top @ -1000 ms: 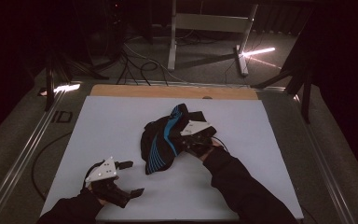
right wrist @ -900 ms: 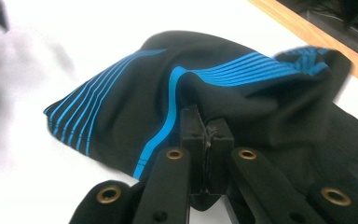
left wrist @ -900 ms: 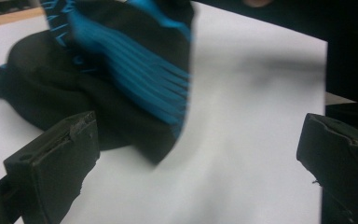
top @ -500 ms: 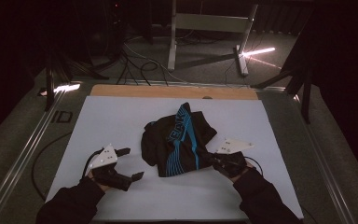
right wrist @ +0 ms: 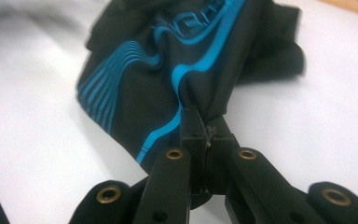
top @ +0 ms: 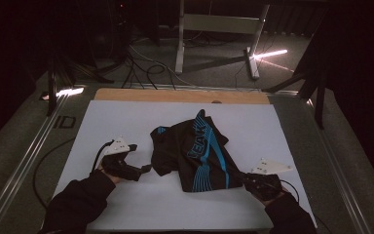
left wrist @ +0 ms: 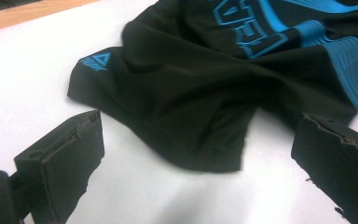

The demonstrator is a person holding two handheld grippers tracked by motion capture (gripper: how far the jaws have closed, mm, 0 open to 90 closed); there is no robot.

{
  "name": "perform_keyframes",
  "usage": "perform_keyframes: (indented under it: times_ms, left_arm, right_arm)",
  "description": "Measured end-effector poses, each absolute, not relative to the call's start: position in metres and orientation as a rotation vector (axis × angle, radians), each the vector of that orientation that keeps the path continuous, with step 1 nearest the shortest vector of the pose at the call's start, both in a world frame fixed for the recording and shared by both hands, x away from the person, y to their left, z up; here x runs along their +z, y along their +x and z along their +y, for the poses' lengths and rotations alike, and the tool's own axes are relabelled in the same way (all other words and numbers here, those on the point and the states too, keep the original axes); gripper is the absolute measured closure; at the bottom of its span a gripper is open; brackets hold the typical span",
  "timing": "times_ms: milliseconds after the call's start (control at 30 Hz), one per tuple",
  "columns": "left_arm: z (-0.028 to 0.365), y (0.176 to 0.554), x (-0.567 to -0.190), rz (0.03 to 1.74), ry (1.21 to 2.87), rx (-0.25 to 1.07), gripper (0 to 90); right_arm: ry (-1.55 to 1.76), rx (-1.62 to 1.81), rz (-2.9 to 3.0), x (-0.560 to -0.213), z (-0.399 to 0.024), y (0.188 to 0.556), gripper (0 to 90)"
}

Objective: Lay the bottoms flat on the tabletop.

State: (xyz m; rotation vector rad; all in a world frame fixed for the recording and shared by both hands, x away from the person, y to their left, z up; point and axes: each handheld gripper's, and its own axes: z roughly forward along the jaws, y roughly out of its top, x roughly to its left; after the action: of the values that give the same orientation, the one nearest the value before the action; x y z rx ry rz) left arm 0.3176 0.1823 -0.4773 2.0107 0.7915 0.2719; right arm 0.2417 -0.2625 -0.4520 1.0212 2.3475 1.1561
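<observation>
right tongs [right wrist: 200, 126] clamped on black-and-blue garment [top: 197, 148] corner, left tongs [left wrist: 191, 154] open, just beside its hem

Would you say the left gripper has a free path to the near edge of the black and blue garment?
Probably yes: the left gripper is open, the garment edge lies just ahead, bare white table between.

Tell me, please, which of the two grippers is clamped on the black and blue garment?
The right gripper, jaws shut on the garment; the left gripper stands open beside it.
</observation>
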Motion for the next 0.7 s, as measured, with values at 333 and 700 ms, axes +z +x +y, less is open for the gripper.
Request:
perform_keyframes:
  times_ms: [333, 700]
  left_arm:
    - [0.172, 0.336, -0.485, 0.79, 2.047, 0.282, 4.2]
    - [0.165, 0.366, -0.482, 0.751, 2.056, 0.312, 4.3]
  right_arm:
    - [1.189, 1.04, 2.343, -0.477, -0.307, 0.233, 88.6]
    - [1.091, 1.267, 2.266, -0.446, -0.29, 0.253, 22.4]
